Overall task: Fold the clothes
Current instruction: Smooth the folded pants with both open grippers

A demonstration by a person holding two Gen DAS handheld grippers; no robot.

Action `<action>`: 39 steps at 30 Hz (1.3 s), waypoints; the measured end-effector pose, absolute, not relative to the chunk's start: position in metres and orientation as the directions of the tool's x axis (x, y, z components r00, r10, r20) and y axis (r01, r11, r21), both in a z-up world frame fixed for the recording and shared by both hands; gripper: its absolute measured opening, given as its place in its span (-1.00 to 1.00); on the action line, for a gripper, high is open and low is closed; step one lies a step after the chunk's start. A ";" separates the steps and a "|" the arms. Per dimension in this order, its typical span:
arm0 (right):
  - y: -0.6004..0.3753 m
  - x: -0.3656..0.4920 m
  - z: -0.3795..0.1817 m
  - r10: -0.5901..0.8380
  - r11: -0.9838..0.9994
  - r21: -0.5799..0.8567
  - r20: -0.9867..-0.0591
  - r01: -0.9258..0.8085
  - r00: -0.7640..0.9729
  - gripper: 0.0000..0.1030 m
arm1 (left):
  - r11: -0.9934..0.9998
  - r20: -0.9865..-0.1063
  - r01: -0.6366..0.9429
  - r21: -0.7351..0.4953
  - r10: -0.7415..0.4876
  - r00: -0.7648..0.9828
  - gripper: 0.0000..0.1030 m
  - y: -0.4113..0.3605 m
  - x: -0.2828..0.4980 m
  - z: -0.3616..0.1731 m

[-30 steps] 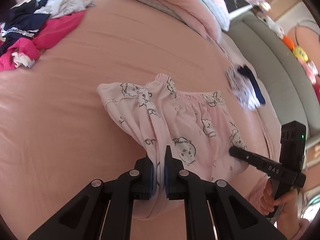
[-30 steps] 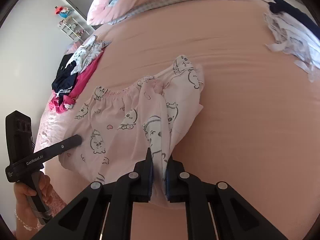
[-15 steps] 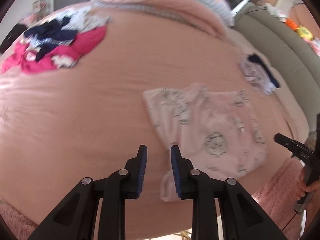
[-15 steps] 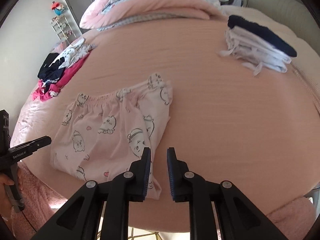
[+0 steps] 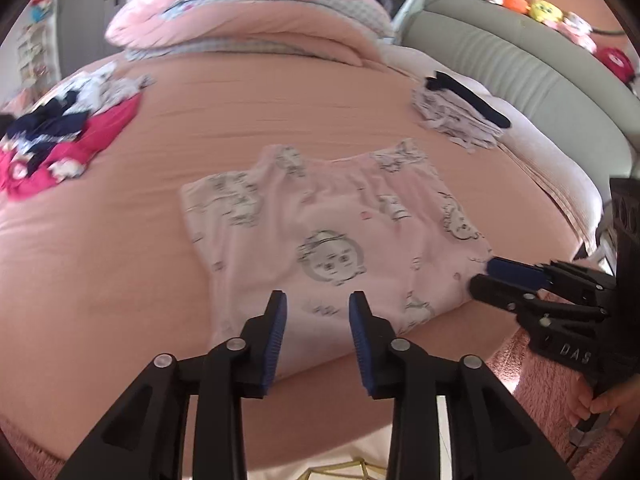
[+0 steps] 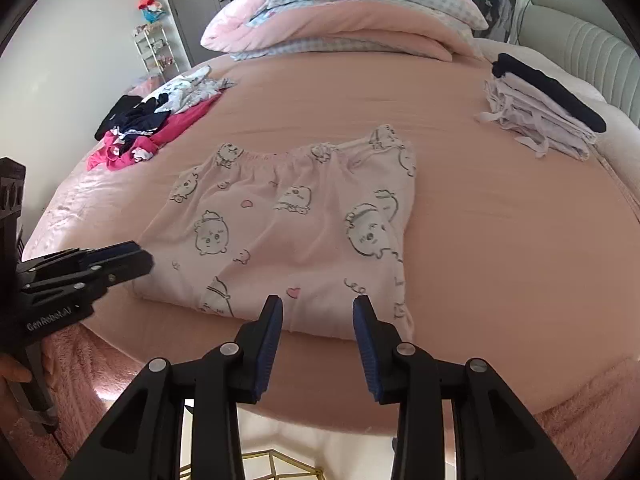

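Note:
Pale pink pyjama trousers (image 5: pixel 332 240) (image 6: pixel 296 224) printed with cartoon figures lie folded flat on the pink bed (image 5: pixel 100 272) (image 6: pixel 500 240), near its front edge. My left gripper (image 5: pixel 317 308) hovers over their near edge, jaws opening, nothing between them. From the right wrist view it shows at the left (image 6: pixel 136 254). My right gripper (image 6: pixel 318 310) stands above the trousers' near hem, jaws also opening and empty. It enters the left wrist view from the right (image 5: pixel 482 276), held by a hand (image 5: pixel 600 404).
A heap of unfolded pink, navy and white clothes (image 5: pixel 60 136) (image 6: pixel 156 120) lies at the far left. A folded stack topped by a dark garment (image 5: pixel 460 112) (image 6: pixel 544 116) sits far right. A rolled quilt (image 6: pixel 344 20) and a grey headboard (image 5: pixel 520 72) lie behind.
Both grippers let go of the trousers, opened and drew back towards the bed's front edge. The lifted fold now lies flat on the bed.

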State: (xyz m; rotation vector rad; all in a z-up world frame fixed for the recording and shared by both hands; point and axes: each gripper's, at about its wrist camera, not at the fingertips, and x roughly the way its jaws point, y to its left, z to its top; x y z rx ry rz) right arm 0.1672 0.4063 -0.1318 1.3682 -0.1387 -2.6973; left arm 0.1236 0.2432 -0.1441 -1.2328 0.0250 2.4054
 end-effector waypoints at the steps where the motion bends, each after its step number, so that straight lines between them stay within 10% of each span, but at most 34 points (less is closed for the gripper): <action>1: 0.401 0.164 -0.133 -0.149 -0.989 0.123 -0.792 0.085 -0.591 -0.31 | -0.900 -0.785 -0.403 -0.166 0.368 -0.498 -0.32 0.249 0.121 -0.148; 20: 0.434 0.146 -0.167 -0.134 -0.987 0.070 -0.855 0.145 -0.501 -0.33 | -0.903 -0.867 -0.427 0.044 0.178 -0.465 -0.08 0.205 0.111 -0.163; 23: 0.456 0.149 -0.168 -0.081 -0.997 0.077 -0.858 0.028 -0.507 0.18 | -0.952 -0.859 -0.304 -0.037 0.186 -0.477 0.20 0.178 0.109 -0.152; 39: 0.389 0.077 -0.146 -0.159 -0.981 0.081 -0.850 0.175 -0.501 0.17 | -0.934 -0.830 -0.357 0.004 0.196 -0.522 0.20 0.250 0.056 -0.150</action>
